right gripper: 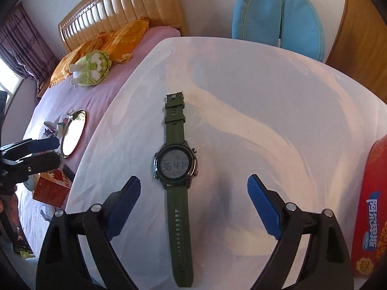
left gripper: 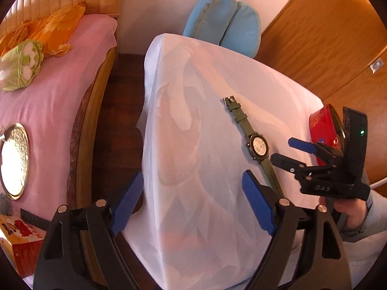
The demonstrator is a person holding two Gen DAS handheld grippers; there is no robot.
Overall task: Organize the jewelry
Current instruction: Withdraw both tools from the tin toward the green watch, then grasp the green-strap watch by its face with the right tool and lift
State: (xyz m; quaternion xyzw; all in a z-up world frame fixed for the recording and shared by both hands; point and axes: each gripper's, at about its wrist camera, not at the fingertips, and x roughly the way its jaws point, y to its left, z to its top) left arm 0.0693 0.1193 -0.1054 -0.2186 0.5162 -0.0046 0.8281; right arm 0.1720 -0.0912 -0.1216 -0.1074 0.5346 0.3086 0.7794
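Observation:
A green-strapped digital watch (right gripper: 175,164) lies flat and straight on the white-clothed table (right gripper: 278,91). My right gripper (right gripper: 194,205) hovers above its lower strap, open, the strap running between the blue pads (right gripper: 263,205) without touching them. In the left wrist view the watch (left gripper: 257,143) lies to the right of my left gripper (left gripper: 193,203), which is open and holds nothing, over the table's (left gripper: 193,84) left edge. The right gripper (left gripper: 286,151) shows there beside the watch face. The left gripper (right gripper: 52,151) shows at the left rim of the right wrist view.
A red round tin (left gripper: 324,130) stands at the table's right edge, also the red tin (right gripper: 372,205). Left of the table is a bed with a pink sheet (left gripper: 48,91), a plush toy (right gripper: 93,68), a gold round tray (left gripper: 13,160) and a red box (right gripper: 52,188). A blue chair (right gripper: 278,14) stands behind.

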